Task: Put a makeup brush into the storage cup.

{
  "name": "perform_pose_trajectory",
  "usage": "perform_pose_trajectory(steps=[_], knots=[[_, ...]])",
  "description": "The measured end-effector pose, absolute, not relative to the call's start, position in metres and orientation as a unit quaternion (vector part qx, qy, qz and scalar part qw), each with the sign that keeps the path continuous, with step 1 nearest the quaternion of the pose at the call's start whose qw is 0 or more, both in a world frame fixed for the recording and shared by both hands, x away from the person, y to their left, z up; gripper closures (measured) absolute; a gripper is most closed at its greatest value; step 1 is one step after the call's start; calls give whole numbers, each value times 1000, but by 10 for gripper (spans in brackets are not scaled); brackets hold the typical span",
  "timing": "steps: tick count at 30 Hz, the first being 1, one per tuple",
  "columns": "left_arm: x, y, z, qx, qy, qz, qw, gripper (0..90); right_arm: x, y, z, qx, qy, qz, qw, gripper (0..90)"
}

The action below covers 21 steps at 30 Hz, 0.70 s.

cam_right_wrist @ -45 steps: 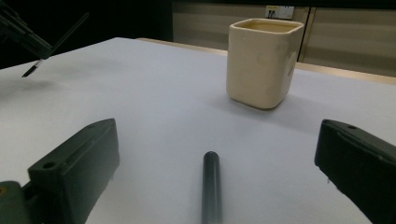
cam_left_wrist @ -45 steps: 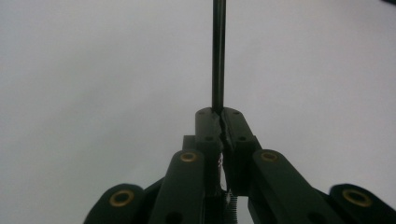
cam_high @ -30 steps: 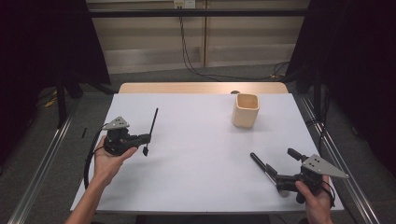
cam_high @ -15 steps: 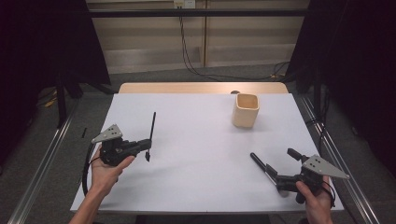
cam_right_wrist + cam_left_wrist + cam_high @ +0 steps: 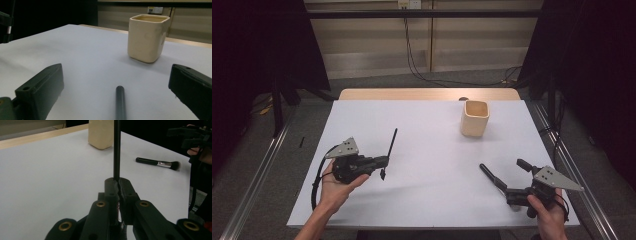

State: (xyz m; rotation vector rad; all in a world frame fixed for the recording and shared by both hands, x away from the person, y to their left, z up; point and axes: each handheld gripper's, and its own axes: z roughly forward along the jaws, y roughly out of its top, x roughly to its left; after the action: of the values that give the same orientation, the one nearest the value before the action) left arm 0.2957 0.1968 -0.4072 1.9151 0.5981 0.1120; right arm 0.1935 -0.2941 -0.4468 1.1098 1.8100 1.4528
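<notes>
Black thin brush (image 5: 116, 150), top cut off, in left claw (image 5: 118, 185).

The left gripper (image 5: 384, 162) is held in the person's left hand (image 5: 334, 186) over the near left part of the table (image 5: 432, 135), the forearm coming in from the table's near edge. Its jaws are pressed together, pointed across the table toward its right side. The right gripper (image 5: 504, 172) is held in the right hand (image 5: 547, 212) at the table's near right corner, low over the surface. Its jaws are spread wide apart and are pointed toward the table's far left, with nothing pinched between the pads
</notes>
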Motion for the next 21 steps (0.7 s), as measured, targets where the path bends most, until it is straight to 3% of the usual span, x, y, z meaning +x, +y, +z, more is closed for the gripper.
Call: perform_pose_trajectory(steps=[21], knots=[[292,153,-404,839,191,1,509,862,210,-258,-437,341,717,567,220,0]])
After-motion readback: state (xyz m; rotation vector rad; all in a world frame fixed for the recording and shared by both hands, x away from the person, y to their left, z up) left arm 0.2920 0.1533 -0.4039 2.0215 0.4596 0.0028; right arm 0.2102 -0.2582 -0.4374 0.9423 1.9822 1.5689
